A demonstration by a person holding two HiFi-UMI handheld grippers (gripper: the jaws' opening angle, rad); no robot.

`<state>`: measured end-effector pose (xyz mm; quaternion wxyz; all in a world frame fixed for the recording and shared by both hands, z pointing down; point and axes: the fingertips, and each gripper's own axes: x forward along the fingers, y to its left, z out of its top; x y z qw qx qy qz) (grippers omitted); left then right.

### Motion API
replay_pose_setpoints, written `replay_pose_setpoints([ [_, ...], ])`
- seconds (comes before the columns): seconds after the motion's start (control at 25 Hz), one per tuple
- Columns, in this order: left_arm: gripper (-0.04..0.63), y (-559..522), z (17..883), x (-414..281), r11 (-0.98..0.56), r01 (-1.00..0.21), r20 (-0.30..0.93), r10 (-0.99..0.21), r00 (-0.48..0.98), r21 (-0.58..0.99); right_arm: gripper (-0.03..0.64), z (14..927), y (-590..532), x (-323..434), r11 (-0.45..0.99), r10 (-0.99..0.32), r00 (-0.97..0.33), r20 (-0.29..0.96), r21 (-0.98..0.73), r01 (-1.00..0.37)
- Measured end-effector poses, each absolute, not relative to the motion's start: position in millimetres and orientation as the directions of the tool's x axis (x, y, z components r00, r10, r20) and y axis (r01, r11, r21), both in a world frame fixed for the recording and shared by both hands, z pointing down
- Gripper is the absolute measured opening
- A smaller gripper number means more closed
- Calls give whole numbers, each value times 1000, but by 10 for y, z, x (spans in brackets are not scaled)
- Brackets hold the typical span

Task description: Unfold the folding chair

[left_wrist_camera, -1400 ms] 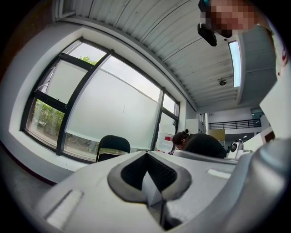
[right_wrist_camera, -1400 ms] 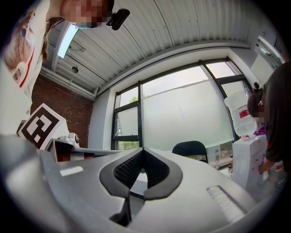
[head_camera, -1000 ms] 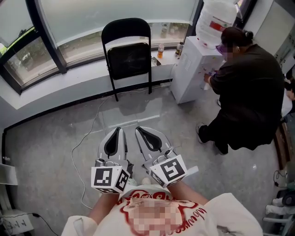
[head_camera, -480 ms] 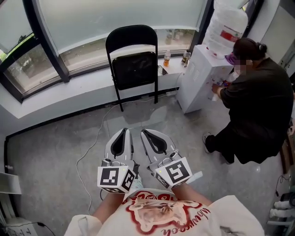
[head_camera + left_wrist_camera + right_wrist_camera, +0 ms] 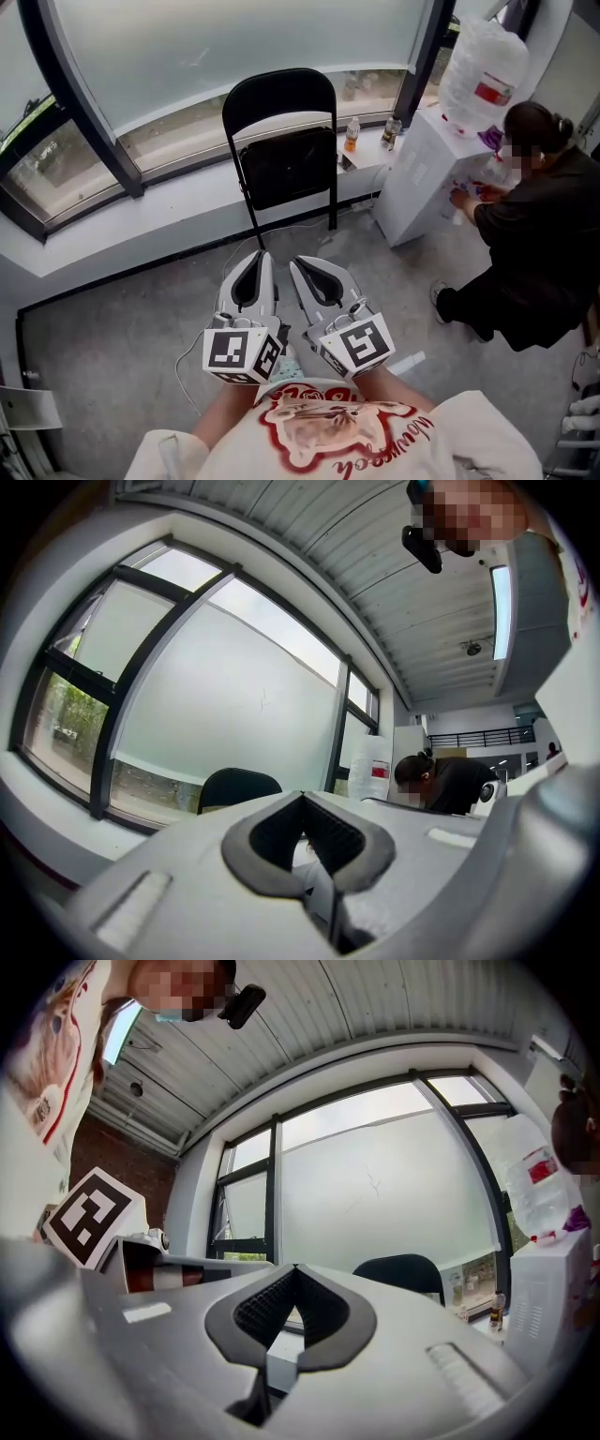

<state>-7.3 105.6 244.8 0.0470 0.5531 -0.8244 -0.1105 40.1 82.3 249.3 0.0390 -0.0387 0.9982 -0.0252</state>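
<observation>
Left claw [image 5: 263, 255] shut tight, tips touching, nothing held. Black-and-white marker cube [image 5: 242, 353] on its back, squares only, no words. Right claw [image 5: 298, 262] just beside it, closed too and empty. Folding chair [image 5: 281, 155] straight ahead, folded flat against the window ledge [image 5: 94, 216], well apart from both claws. Nearer and bigger than a moment ago. Farther right, water bottle [image 5: 483, 73] on top of the white cooler [image 5: 417, 178], red label on it, print too small to read. Person in black [image 5: 544, 244] beside the cooler, partly cut off by the edge.
</observation>
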Motion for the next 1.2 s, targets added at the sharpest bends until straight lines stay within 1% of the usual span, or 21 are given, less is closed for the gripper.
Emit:
replay_pose_setpoints([
  [0.16,0,1023,2488,-431,358,-906,-31,-927,-374,226,21,2489,788,-2,996,-82,-994,-75,-51,-78],
  [0.28,0,1056,2543,-701,367,-897,-17,-924,-383,247,21,2444,803,-261,995,-84,-992,-95,-59,-79],
  [0.4,0,1067,2604,-906,382,-886,-6,-918,-397,263,21,2542,781,-415,995,-84,-995,-53,-57,-81],
  [0.64,0,989,2704,-1166,393,-875,2,-913,-409,283,21,2670,657,-648,995,-82,-997,-17,-62,-80],
  [0.92,0,812,2715,-1532,418,-866,4,-901,-434,274,21,2631,467,-1038,997,-39,-998,-44,-64,-37],
  [1.2,0,410,2727,-2146,447,-852,-12,-884,-467,272,21,2653,37,-1635,998,-11,-998,-58,-62,-8],
])
